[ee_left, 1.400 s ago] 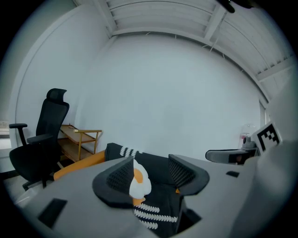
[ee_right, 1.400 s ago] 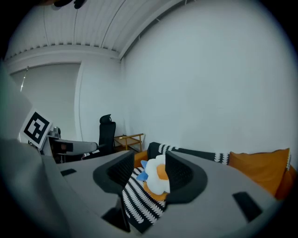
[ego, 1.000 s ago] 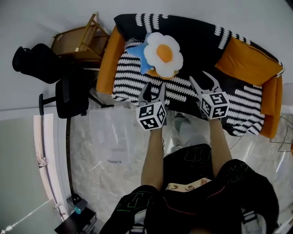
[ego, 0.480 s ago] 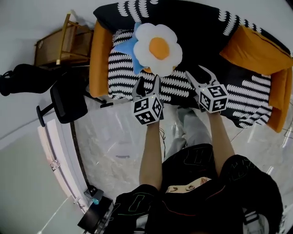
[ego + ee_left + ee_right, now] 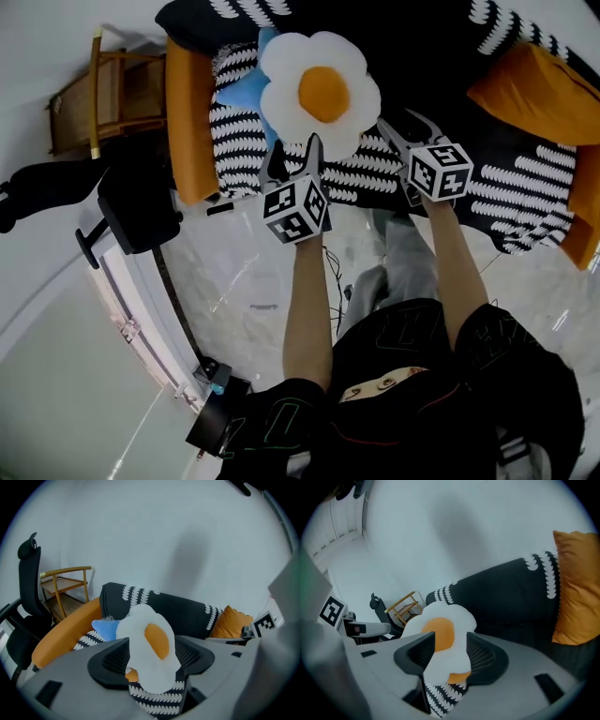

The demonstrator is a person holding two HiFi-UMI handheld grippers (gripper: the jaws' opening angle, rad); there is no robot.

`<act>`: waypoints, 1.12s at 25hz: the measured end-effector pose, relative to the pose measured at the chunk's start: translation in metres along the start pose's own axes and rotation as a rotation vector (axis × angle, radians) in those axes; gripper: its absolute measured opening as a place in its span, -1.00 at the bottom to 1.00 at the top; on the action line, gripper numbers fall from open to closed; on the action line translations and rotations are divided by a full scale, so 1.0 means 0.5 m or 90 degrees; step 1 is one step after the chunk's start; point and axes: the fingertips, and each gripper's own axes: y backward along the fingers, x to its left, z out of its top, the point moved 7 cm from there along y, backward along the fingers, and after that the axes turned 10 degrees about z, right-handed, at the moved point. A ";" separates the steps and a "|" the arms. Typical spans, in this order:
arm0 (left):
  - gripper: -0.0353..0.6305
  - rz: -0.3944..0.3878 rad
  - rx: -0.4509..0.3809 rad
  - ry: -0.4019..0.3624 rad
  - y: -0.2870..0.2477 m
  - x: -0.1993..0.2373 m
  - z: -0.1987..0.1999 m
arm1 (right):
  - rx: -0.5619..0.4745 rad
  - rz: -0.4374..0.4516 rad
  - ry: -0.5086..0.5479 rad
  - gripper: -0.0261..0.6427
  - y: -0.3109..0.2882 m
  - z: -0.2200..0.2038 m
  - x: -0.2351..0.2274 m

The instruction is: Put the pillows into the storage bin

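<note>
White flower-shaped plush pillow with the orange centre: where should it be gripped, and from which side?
Probably the soft petals on its near edge, one per gripper, approached from the sofa's front. The white flower-shaped plush pillow on the black-and-white striped sofa turns those petals toward the left gripper, whose jaws have just been opening, nothing pinched, and the open right gripper.

White flower pillow [image 5: 321,89], orange centre, flat on sofa seat [image 5: 239,141], overlapping blue pillow [image 5: 269,94]

I find no word or number I can read. The left marker cube [image 5: 294,208] and right marker cube [image 5: 441,171] carry only black-and-white square patterns. The print on the person's dark shirt [image 5: 373,384] is too small to make out.
</note>
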 end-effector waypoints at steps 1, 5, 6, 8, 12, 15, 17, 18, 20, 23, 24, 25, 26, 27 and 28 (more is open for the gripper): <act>0.02 0.007 0.005 0.000 -0.014 0.004 0.000 | 0.004 0.000 -0.012 -0.35 -0.015 -0.006 -0.013; 0.06 0.024 0.022 -0.007 -0.088 0.025 0.003 | 0.015 0.007 -0.063 -0.32 -0.093 -0.035 -0.070; 0.06 0.027 0.026 -0.008 -0.102 0.032 0.001 | 0.017 0.009 -0.078 -0.30 -0.111 -0.046 -0.081; 0.08 0.034 0.036 -0.009 -0.118 0.043 -0.003 | 0.020 0.010 -0.112 -0.25 -0.132 -0.068 -0.099; 0.11 0.042 0.046 0.002 -0.145 0.052 -0.010 | 0.018 0.017 -0.197 -0.18 -0.168 -0.111 -0.145; 0.13 0.052 0.059 0.007 -0.166 0.064 -0.020 | 0.029 0.015 -0.231 -0.12 -0.196 -0.137 -0.168; 0.13 0.057 0.071 -0.002 -0.177 0.074 -0.027 | 0.034 0.018 -0.237 -0.11 -0.209 -0.145 -0.171; 0.12 0.058 0.079 -0.006 -0.182 0.077 -0.031 | 0.033 0.018 -0.241 -0.09 -0.211 -0.146 -0.173; 0.12 0.062 0.094 -0.005 -0.191 0.082 -0.043 | 0.028 0.022 -0.250 -0.06 -0.213 -0.152 -0.178; -0.03 0.072 0.099 -0.008 -0.206 0.092 -0.057 | 0.029 0.053 -0.278 -0.06 -0.223 -0.159 -0.180; -0.06 0.074 0.097 -0.014 -0.209 0.097 -0.061 | 0.033 0.069 -0.292 -0.06 -0.227 -0.161 -0.179; -0.08 0.074 0.098 -0.016 -0.210 0.103 -0.064 | 0.039 0.084 -0.304 -0.07 -0.230 -0.164 -0.177; -0.11 0.075 0.103 -0.015 -0.209 0.109 -0.068 | 0.048 0.099 -0.311 -0.11 -0.232 -0.166 -0.173; -0.15 0.078 0.110 -0.014 -0.207 0.116 -0.072 | 0.059 0.113 -0.312 -0.23 -0.232 -0.165 -0.167; -0.21 0.082 0.115 -0.013 -0.203 0.121 -0.074 | 0.070 0.127 -0.306 -0.35 -0.233 -0.160 -0.160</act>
